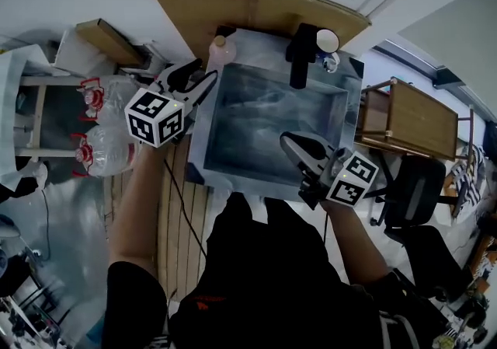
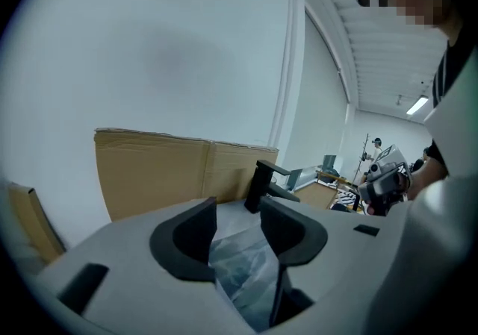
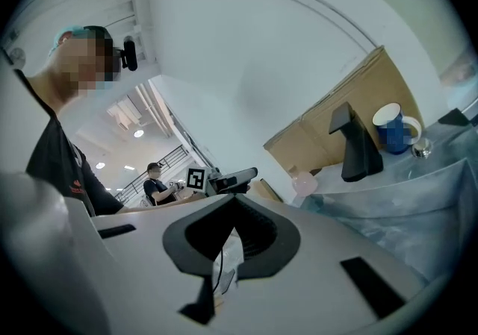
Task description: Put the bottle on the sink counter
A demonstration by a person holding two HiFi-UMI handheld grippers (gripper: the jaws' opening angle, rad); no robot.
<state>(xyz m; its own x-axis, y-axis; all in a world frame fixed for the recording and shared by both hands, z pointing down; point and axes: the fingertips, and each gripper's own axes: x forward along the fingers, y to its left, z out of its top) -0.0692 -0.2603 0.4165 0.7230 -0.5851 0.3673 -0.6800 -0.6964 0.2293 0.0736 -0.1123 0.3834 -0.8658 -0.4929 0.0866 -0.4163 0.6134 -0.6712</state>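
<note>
Nearest the body, over the front edge of the plastic-wrapped steel sink (image 1: 264, 126): right gripper (image 1: 289, 141), jaws pressed tip to tip, pinching nothing that shows, and well apart from the bottle, with the whole basin between. Further out, at the basin's left side: left gripper (image 1: 203, 79), jaws spread about halfway and empty, with only the wrapped basin seen through the gap. Just beyond those tips, on the desk (image 1: 200, 137) at the sink's back left corner: small clear bottle with a pale pink cap (image 1: 220, 50), upright, long axis vertical, standing free. Near the left jaws but seemingly not touching them, and off their line, since absent from the left gripper view. Left hand by far the nearer. Judged from this: bottle already set down on the desk, so no grasp called for, only a pull up and away without clipping the cap. Farther back: black faucet (image 1: 301, 56), blue mug (image 3: 393, 130), then brown cardboard sheet (image 1: 256, 5) against the white wall.
</note>
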